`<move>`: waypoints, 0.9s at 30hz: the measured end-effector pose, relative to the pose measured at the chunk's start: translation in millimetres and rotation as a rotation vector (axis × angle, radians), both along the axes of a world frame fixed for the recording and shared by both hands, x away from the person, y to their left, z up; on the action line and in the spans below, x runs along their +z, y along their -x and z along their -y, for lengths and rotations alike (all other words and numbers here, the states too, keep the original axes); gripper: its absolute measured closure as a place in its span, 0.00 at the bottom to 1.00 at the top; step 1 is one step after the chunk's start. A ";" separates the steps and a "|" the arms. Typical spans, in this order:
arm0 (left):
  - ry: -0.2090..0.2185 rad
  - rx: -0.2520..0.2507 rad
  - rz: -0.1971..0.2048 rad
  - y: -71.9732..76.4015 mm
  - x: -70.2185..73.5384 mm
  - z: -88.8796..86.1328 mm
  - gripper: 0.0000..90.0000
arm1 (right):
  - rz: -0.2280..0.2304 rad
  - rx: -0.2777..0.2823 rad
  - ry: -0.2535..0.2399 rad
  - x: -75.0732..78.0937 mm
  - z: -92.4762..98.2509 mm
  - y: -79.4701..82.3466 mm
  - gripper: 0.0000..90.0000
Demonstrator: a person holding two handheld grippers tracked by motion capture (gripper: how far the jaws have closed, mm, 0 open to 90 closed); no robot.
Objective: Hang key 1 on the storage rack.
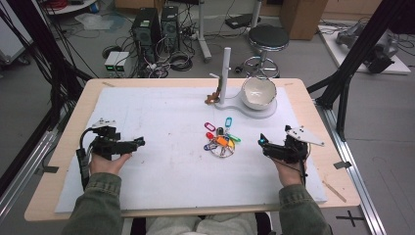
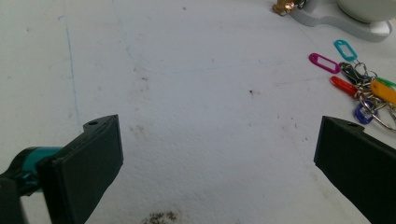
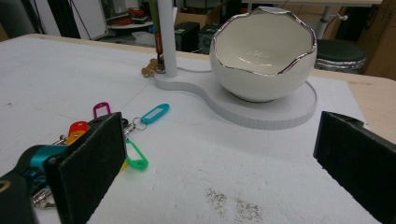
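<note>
We see the bunch of coloured plastic key tags on metal rings (image 1: 221,142) lying near the white egg-shaped bowl (image 1: 258,92); both the left gripper (image 1: 139,142) and the right gripper (image 1: 262,142) gape wide, so we approach the ring low and squarely.

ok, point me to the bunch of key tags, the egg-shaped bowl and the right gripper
bunch of key tags (image 1: 221,142): high view, on the orange tag mid-bunch.
egg-shaped bowl (image 3: 261,58): right gripper view, on its inner wall.
right gripper (image 1: 263,143): high view, midway between its fingertips; jaws open.
</note>
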State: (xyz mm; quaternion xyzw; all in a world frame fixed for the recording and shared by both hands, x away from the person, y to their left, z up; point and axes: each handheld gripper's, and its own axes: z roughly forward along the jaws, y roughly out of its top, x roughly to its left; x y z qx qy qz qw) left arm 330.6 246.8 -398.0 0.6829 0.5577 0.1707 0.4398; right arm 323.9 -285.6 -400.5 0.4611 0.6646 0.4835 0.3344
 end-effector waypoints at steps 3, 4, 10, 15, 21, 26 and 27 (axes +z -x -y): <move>0.005 0.007 0.001 3.2 -0.8 -3.4 0.02 | -0.004 -0.001 -0.003 0.0 0.2 0.1 0.02; 0.004 0.010 0.007 4.2 -0.9 -4.3 0.02 | -0.003 -0.001 -0.001 0.1 0.4 -0.1 0.02; 0.007 0.023 0.026 9.6 -2.6 -10.1 0.02 | -0.007 0.001 -0.001 -0.1 0.4 -0.1 0.02; 0.010 0.045 0.034 12.7 -5.7 -15.3 0.02 | -0.011 0.007 -0.001 -0.5 -0.2 -0.5 0.02; 0.007 0.052 0.021 14.2 -8.8 -19.9 0.02 | -0.020 0.023 0.004 -1.2 -0.6 -2.1 0.02; 0.010 0.062 0.010 15.2 -11.5 -24.6 0.02 | -0.033 0.049 0.012 -0.3 -2.2 -3.9 0.02; 0.012 0.064 0.010 15.7 -11.7 -26.1 0.02 | -0.033 0.053 0.015 0.1 -3.0 -4.7 0.02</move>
